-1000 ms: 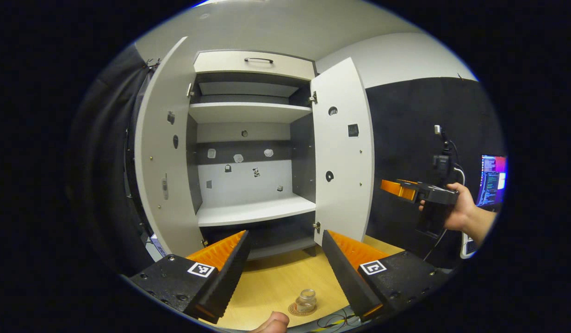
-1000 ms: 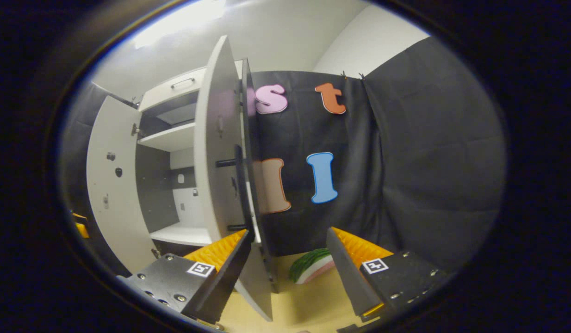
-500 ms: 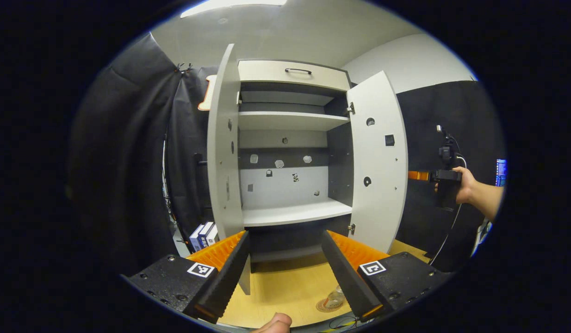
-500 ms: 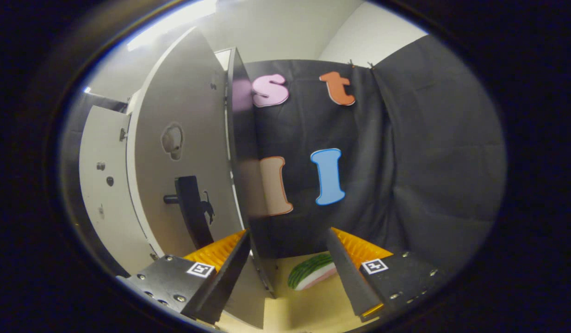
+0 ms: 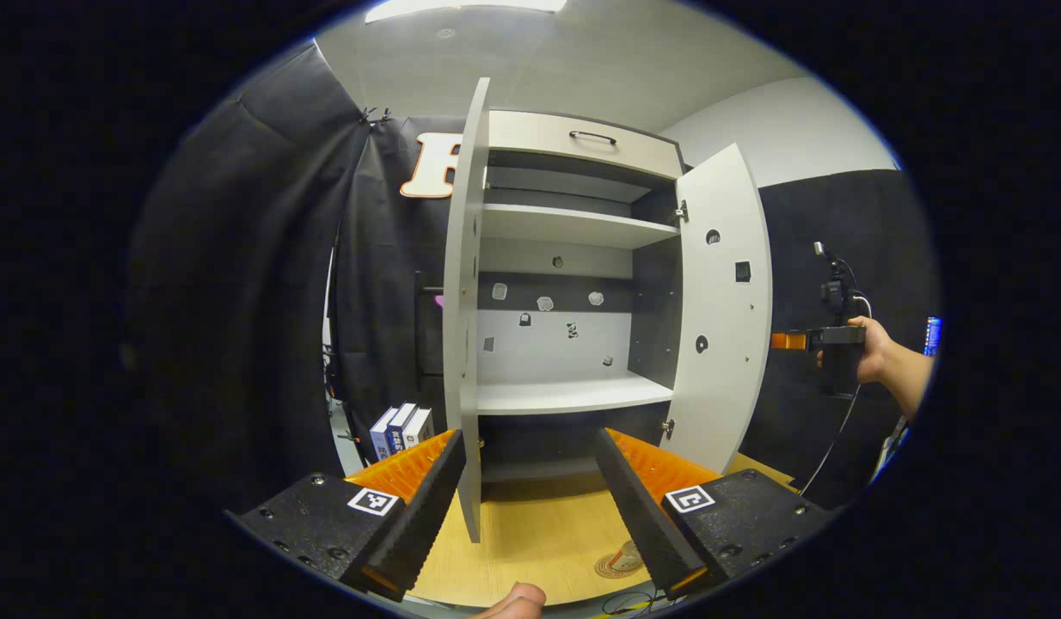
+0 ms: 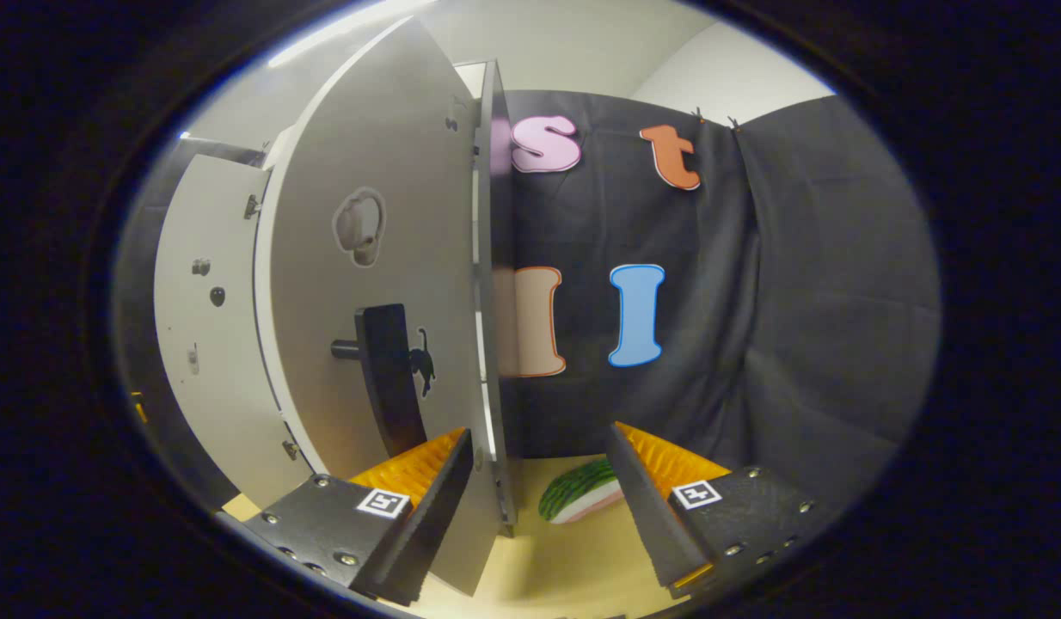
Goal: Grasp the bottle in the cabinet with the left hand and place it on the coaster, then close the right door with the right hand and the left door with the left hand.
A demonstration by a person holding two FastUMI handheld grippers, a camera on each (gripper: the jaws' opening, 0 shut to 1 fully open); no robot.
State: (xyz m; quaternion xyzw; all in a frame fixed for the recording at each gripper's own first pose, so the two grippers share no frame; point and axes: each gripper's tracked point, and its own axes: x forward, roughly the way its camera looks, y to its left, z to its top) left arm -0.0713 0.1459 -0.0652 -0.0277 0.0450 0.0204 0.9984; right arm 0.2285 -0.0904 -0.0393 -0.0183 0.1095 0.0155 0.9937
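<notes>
On coaster (image 5: 617, 565), bottle (image 5: 626, 557), cabinet (image 5: 573, 284) shelves bare

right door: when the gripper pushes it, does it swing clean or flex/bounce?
Likely swings clean: the right door reads as a flat rigid panel hung on hinges along one edge. A push near its handle, far from the hinges, should need little force. It may rebound at closing; no catch shows. The right gripper is open beside it.

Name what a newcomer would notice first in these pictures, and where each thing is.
The cabinet stands centre in the left gripper view with both doors open and bare shelves. In the right gripper view, the right door looms close with its dark handle. A watermelon slice lies on the table behind it.
</notes>
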